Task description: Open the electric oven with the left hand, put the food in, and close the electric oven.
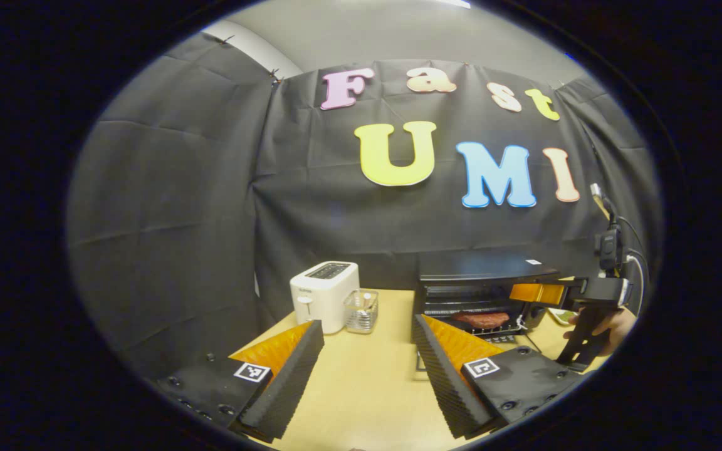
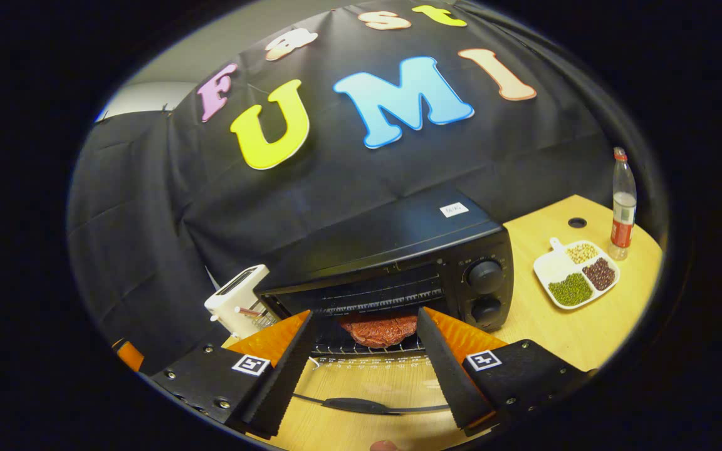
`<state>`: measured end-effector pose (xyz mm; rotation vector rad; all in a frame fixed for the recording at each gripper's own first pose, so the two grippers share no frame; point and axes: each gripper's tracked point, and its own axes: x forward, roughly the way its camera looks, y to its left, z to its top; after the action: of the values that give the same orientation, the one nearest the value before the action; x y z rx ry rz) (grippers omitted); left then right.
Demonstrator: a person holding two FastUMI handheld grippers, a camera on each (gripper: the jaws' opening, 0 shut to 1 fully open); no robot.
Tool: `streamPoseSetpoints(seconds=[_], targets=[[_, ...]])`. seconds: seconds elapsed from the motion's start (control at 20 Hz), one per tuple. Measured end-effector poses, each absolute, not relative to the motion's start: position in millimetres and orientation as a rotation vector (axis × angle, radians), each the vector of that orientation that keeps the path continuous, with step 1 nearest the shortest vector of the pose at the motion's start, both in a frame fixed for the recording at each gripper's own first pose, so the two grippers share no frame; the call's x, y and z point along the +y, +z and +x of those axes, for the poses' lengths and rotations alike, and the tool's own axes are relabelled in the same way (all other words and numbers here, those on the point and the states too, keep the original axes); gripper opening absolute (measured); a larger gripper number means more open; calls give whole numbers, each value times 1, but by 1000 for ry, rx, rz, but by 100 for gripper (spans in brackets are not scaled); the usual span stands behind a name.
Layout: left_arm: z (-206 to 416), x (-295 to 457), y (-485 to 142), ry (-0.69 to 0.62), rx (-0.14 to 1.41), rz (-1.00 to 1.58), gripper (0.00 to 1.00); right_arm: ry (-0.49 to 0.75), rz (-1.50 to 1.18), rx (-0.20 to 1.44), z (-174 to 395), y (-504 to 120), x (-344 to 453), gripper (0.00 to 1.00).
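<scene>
Black cloth hangs as the booth's back wall behind a pale wooden counter (image 1: 367,388). On that counter stands a black electric oven (image 2: 392,250) with two round knobs on its front panel, its door swung down and open so that the wire rack shows. A reddish-brown slab of meat-like food (image 2: 378,329) lies on the rack inside the oven; in the left gripper view the same food (image 1: 481,319) shows in the open mouth of the oven (image 1: 483,275). The left claw (image 1: 367,363) is released, its two fingers spread wide over bare counter, holding nothing and well apart from the oven. The right claw (image 2: 364,351) is also released, its fingers parted on either side of the oven's opening with the food seen between them, not touching it. In the left gripper view the right claw (image 1: 539,293) appears at the oven's right front corner, held by a person's hand (image 1: 612,326). A white two-slot toaster (image 1: 324,294) stands left of the oven, with a small clear glass container (image 1: 361,311) just beside it. To the oven's right, a white divided tray of green, dark red and pale beans (image 2: 577,274) rests on the counter, near an upright clear plastic bottle with a red label (image 2: 623,203). A thin black cable (image 2: 361,406) lies across the counter in front of the oven.
</scene>
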<state>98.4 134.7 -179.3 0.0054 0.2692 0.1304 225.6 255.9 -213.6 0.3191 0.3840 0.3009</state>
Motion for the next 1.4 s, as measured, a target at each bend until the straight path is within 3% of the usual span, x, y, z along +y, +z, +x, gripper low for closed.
streamPoseSetpoints(seconds=[0.45, 0.5, 0.6, 0.75, 1.4], targets=[[113, 39, -246, -64, 398, -33, 96, 286, 168, 164, 162, -143, 181, 98], [115, 26, -256, -87, 413, -32, 100, 266, 149, 150, 158, -141, 170, 98], [119, 5, -272, -129, 448, -35, 96, 224, 124, 153, 146, -141, 150, 98], [124, -18, -292, -161, 493, -45, 100, 176, 112, 154, 131, -136, 124, 98], [134, -59, -402, -219, 763, -8, 97, -20, -1, 149, 87, -127, 51, 98]])
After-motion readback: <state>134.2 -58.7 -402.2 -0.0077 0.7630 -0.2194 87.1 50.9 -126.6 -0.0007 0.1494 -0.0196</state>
